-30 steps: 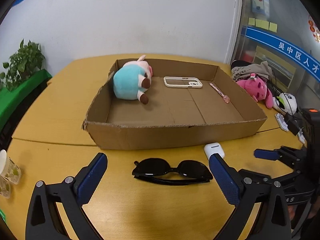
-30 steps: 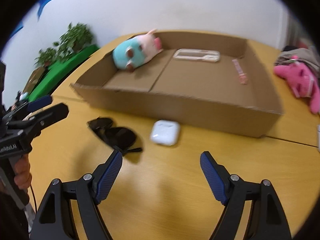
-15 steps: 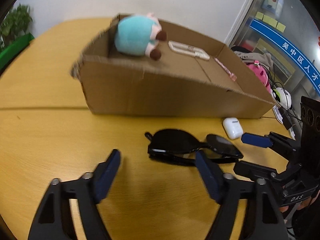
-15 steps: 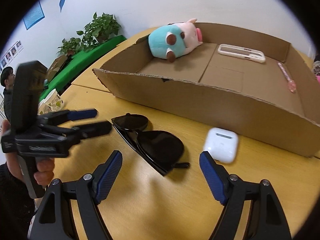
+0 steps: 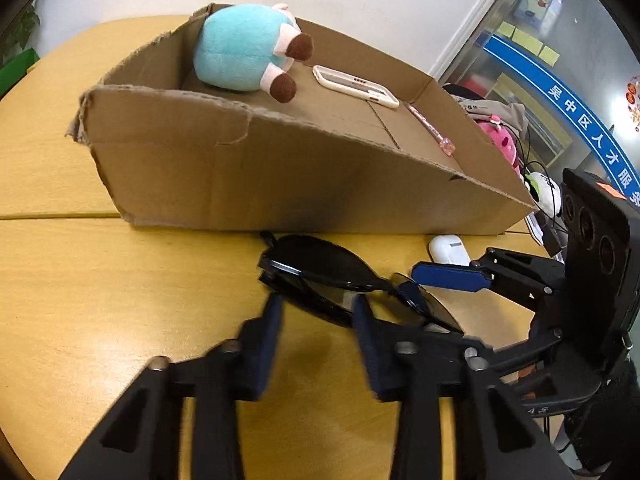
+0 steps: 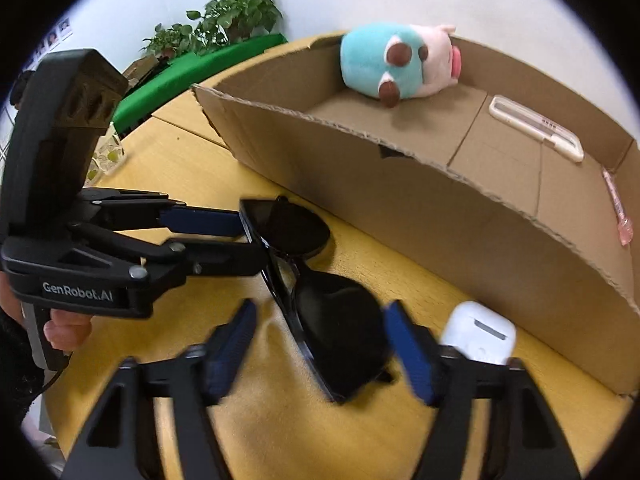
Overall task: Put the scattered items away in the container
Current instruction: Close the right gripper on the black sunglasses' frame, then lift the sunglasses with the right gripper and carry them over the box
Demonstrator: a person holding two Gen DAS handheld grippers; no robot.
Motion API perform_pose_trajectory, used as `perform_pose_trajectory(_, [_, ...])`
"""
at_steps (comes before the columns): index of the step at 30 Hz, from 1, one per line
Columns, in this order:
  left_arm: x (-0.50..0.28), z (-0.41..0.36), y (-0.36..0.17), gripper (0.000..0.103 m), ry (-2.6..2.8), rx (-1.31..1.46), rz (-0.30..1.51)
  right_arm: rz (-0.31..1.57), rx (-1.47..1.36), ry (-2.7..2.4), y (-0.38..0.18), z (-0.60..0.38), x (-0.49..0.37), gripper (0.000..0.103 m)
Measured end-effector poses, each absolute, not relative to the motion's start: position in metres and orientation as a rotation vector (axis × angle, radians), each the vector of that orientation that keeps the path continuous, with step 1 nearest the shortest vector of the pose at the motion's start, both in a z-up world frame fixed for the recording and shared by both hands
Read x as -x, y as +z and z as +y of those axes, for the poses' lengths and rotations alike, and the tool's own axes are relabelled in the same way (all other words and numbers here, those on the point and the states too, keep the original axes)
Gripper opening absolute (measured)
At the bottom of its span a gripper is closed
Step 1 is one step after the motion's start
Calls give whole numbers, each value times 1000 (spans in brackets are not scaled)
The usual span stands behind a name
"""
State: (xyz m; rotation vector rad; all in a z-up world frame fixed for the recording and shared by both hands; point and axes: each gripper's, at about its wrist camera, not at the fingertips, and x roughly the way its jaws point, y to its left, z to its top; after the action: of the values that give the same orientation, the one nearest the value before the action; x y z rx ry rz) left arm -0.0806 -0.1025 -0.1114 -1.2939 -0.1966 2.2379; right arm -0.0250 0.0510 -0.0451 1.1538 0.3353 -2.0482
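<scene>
My left gripper tilts down, fingers just narrowing around one lens of the black sunglasses on the bench; whether they press it I cannot tell. My right gripper straddles the other lens, also closing, pads still apart. The cardboard box lies just beyond.

This looks like an office or public service hall: a glass partition bears a blue band with Chinese lettering and sticky notes, notices hang on the white wall, and plants stand behind the wooden counter.
</scene>
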Motion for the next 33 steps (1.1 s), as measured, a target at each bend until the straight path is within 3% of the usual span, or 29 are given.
perform_pose_trajectory(4, [82,-104,-113,30,2227,1290,-225,296,-1136,-2038,-43,55,24,49])
perform_pose_trajectory(6, [83,-106,-115,28,2198,1298,-282,289,-1110,-2029,-40,56,18,35])
perform_pose_trajectory(14, [85,-111,-122,18,2138,1350,-456,335,-1094,-2047,-37,57,3,31])
perform_pose_trajectory(18, [83,-114,-110,11,2132,1337,-534,373,-1053,-2101,-27,56,-4,15])
perform_pose_trajectory(23, [72,-111,-84,10,2159,1285,-510,360,-1042,-2135,-18,62,-10,5])
perform_pose_trajectory(33, [66,-84,-4,10,2226,1150,-412,277,-918,-2257,31,85,-26,4])
